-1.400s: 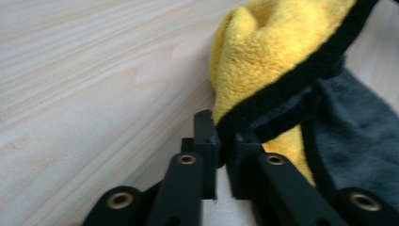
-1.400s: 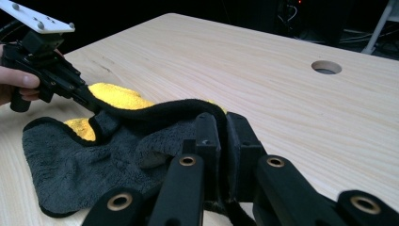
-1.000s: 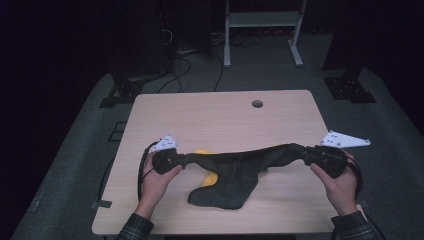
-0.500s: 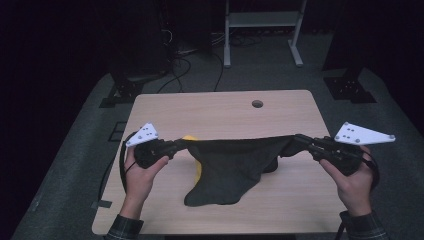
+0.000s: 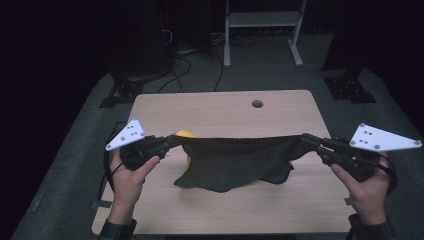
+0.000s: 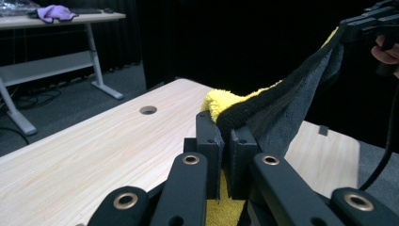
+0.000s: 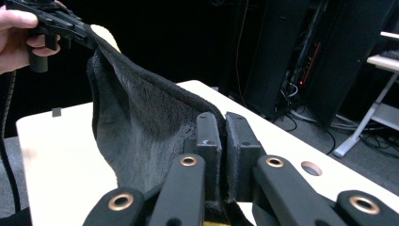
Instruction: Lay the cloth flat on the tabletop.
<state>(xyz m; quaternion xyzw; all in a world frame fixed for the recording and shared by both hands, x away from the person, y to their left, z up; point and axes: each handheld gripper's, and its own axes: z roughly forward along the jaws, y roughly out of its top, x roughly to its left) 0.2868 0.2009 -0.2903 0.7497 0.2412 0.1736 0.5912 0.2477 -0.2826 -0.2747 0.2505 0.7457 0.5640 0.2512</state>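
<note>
Table (image 5: 225, 107) hole, yellow-backed towel (image 5: 235, 160) aloft

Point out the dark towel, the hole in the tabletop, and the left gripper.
dark towel (image 5: 235, 162), high view, middle of the hanging cloth
hole (image 5: 257, 104), high view, its centre
left gripper (image 5: 172, 141), high view, jaws' tips

Left gripper (image 5: 172, 141) and right gripper (image 5: 306, 140) are held well apart, jaws pointing toward each other, each pair clamped on a corner of the dark cloth (image 5: 235, 160) stretched between the 2.
</note>
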